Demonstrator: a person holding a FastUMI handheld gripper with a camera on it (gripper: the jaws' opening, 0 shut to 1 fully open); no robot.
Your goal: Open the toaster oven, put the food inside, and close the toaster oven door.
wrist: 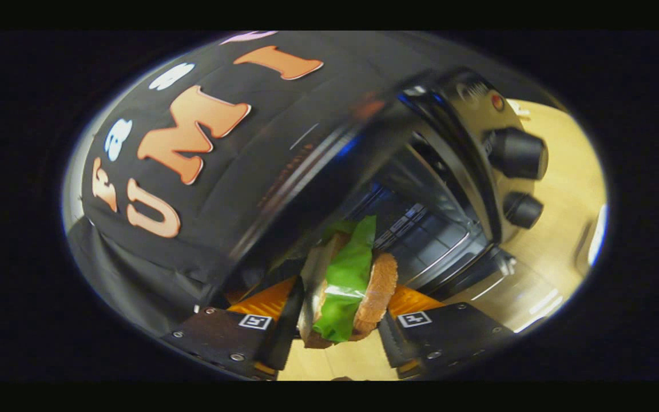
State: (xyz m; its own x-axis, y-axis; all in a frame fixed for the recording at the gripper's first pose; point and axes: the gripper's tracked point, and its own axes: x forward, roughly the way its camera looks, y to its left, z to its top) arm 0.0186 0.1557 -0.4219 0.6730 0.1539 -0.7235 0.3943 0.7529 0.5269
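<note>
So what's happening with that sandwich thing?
A person is using handheld tongs to carry a sandwich with green lettuce sticking out. The two fingers squeeze it from both sides, so it is held tight between them. Just beyond the sandwich is the toaster oven, tilted in this view, with its door already open and its wire rack showing inside. Two knobs sit on its front panel. The sandwich is not inside yet; it is right at the opening, above the wooden table.
</note>
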